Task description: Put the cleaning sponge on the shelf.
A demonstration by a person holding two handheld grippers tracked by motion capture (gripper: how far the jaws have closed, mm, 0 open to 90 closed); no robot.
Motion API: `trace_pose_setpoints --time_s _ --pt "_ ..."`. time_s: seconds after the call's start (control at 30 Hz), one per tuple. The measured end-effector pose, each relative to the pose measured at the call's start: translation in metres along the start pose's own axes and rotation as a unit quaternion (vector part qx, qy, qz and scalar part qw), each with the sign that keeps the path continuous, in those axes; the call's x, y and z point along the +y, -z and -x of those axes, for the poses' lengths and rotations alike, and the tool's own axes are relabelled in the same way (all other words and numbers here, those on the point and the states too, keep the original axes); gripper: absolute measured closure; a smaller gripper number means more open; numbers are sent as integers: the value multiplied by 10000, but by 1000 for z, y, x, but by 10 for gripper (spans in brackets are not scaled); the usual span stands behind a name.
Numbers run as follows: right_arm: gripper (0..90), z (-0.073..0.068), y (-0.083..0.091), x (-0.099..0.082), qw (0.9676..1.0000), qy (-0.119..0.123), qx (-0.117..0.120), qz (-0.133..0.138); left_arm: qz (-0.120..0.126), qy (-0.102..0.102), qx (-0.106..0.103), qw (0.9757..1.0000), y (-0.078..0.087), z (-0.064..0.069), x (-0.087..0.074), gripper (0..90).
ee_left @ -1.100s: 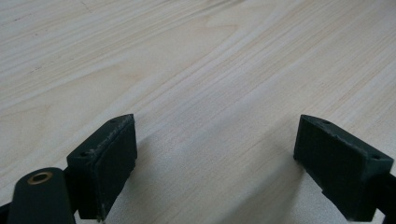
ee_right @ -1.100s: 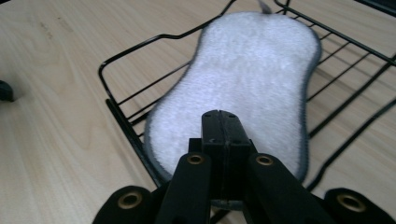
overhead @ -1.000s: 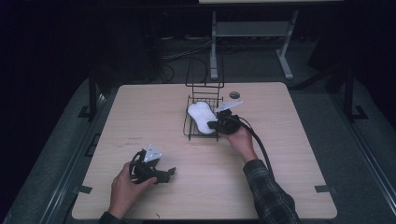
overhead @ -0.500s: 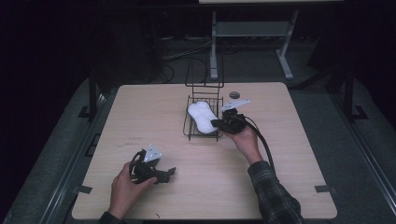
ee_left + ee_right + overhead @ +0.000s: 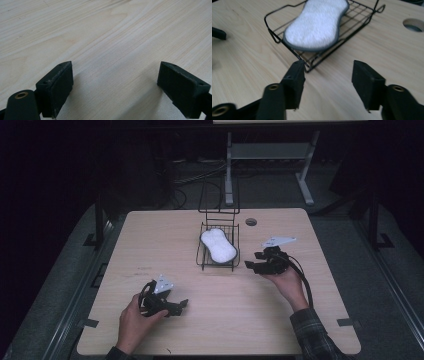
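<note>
Dark surroundings frame a pale wood-grain desk (image 5: 150, 235), lit from above, with a metal stand (image 5: 267, 155) and loose cables on the floor beyond its far edge. Near the middle of the desk's far half sits a black wire basket (image 5: 218, 264) with a tall upright wire back, and a white sponge (image 5: 218, 245) with a grey edge and a pinched, peanut-like outline lies flat inside it; the right gripper view shows the same sponge (image 5: 318, 23) resting on the basket's wire floor (image 5: 359, 18), its near end overhanging the grid slightly. A small round hole (image 5: 251, 222) pierces the desk just right of the basket's back. To the right of the basket, close to its front corner but apart from it, the right gripper (image 5: 251, 265) is held in the person's right hand (image 5: 287, 281), its jaws spread apart with nothing between them and aimed toward the basket. Well away at the near left of the desk, the left gripper (image 5: 181, 306) rests low in the left hand (image 5: 132, 320), its jaws wide apart over bare wood.
</note>
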State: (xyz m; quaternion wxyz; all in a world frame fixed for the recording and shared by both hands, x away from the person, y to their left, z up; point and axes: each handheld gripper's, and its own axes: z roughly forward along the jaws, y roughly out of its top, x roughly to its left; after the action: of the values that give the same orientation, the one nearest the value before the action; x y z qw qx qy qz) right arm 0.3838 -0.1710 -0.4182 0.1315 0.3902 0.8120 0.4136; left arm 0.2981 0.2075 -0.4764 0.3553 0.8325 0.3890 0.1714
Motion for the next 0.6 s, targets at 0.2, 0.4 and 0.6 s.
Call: trace_pose_setpoints --time_s 0.2,0.4,0.6 --pt "279 0 10 -23 9998 -142 -116 -92 -1 0 0 10000 0 0 0 125" --pt "234 -3 24 -44 9995 -244 -151 -107 -1 -1 0 10000 0 0 0 125" --pt "171 -8 41 -67 9992 -156 -336 -155 -1 -2 2 10000 0 0 0 125"
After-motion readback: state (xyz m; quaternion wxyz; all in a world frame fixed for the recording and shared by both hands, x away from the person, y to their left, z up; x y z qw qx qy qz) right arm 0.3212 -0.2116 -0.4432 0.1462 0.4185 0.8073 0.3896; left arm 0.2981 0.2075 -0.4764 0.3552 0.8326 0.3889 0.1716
